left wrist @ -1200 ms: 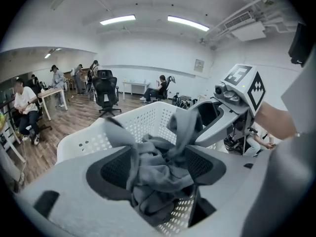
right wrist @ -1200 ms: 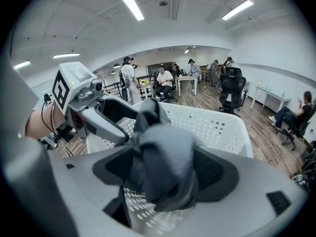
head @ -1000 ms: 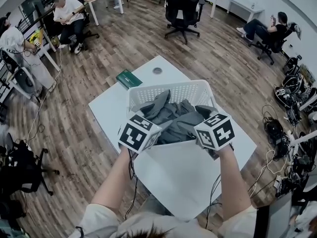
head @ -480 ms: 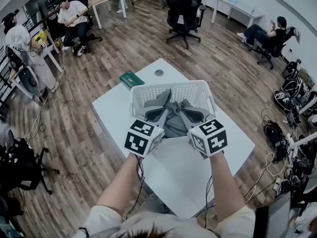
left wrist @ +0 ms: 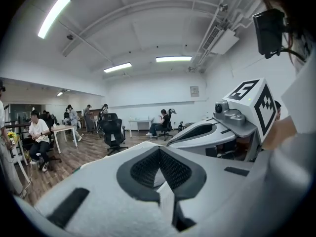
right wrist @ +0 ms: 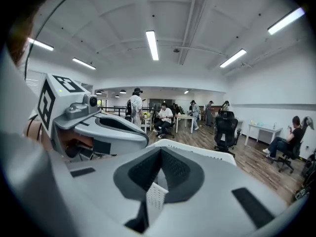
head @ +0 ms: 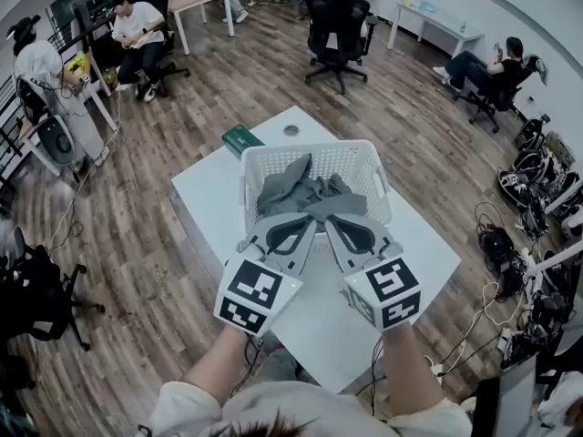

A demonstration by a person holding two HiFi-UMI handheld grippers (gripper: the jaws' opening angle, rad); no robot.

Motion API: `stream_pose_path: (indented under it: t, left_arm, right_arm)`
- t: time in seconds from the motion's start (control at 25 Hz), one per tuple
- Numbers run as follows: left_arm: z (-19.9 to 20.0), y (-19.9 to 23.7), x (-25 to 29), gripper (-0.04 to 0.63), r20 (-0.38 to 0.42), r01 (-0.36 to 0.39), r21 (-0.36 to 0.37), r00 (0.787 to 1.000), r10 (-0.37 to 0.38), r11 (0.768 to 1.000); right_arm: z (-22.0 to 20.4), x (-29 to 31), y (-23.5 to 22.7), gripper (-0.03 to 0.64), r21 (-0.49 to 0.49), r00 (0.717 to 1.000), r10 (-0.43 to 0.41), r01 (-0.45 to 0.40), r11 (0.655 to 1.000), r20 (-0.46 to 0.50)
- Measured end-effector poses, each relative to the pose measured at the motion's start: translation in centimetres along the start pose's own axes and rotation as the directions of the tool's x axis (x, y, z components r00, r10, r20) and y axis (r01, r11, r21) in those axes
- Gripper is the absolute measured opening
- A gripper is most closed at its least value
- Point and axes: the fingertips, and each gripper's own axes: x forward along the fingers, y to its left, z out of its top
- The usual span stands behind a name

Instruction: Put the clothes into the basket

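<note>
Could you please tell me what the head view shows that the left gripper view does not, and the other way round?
Only the head view: the gray clothes lying in the white basket on the white table. Only the left gripper view: the ceiling light strips. Both: the left gripper and the right gripper side by side, each with its jaws shut on nothing, and a black office chair in the room beyond.

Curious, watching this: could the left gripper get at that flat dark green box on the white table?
Probably yes: the flat dark green box lies uncovered beside the white plastic basket's far left corner; the left gripper, shut and empty, could pass that side.
</note>
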Motion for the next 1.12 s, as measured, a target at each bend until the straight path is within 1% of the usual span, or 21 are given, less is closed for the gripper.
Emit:
stream_pose_path:
  t: [0.12, 0.2, 0.24, 0.28, 0.36, 0.44, 0.52, 0.6, 0.72, 0.84, 1.12]
  left_arm:
    - [1.3, -3.3, -3.8, 0.011, 0.045, 0.002, 0.041, 0.999, -0.004, 0.999]
    - [1.1, -5.6, -6.4, 0.011, 0.052, 0.001, 0.056, 0.999, -0.004, 0.998]
    - [0.6, -6.8, -7.7, 0.011, 0.047, 0.000, 0.056, 0.999, -0.002, 0.998]
    - [-0.2, -8.0, -8.8, 0.011, 0.038, 0.000, 0.043, 0.999, -0.002, 0.999]
    - [-2.4, -10.5, -10.6, 0.011, 0.014, 0.014, -0.018, 1.000, -0.014, 1.000]
    - [-4.7, -12.6, -12.1, 0.011, -0.012, 0.029, -0.084, 0.999, -0.030, 0.996]
    - [-6.1, -14.0, -13.3, 0.011, -0.028, 0.027, -0.114, 0.999, -0.030, 0.993]
    - [-6.1, -14.7, -14.3, 0.011, -0.025, 0.012, -0.100, 1.000, -0.015, 0.995]
    - [-5.3, -15.4, -15.6, 0.011, 0.002, -0.020, -0.049, 1.000, 0.020, 0.999]
    - [-4.9, -16.2, -16.9, 0.011, 0.017, -0.052, -0.045, 0.998, 0.053, 0.998]
    - [-4.7, -18.1, -19.2, 0.011, 0.041, -0.094, -0.030, 0.995, 0.095, 0.995]
  right_arm:
    - [2.0, -4.3, 2.9, 0.015, -0.024, 0.995, 0.000, 0.002, 1.000, 0.095]
    - [2.9, -7.1, 5.4, 0.017, -0.072, 0.989, 0.022, -0.012, 0.997, 0.143]
    - [2.8, -8.3, 6.7, 0.015, -0.091, 0.988, 0.034, -0.020, 0.996, 0.150]
    - [2.2, -9.4, 8.0, 0.015, -0.100, 0.989, 0.041, -0.027, 0.995, 0.142]
    - [0.2, -11.2, 10.2, 0.015, -0.086, 0.994, 0.042, -0.033, 0.996, 0.104]
    - [-2.0, -12.5, 12.2, 0.015, -0.028, 0.996, 0.048, -0.046, 0.999, 0.077]
    - [-3.6, -13.6, 14.0, 0.015, 0.029, 0.996, 0.064, -0.066, 0.997, 0.066]
    - [-4.4, -14.7, 15.3, 0.015, 0.044, 0.995, 0.083, -0.086, 0.995, 0.064]
    - [-4.1, -16.3, 16.4, 0.015, -0.001, 0.993, 0.093, -0.093, 0.996, 0.078]
    - [-3.6, -17.8, 17.1, 0.015, -0.035, 0.990, 0.095, -0.092, 0.995, 0.100]
    - [-3.9, -20.3, 19.1, 0.015, -0.051, 0.984, 0.118, -0.112, 0.992, 0.130]
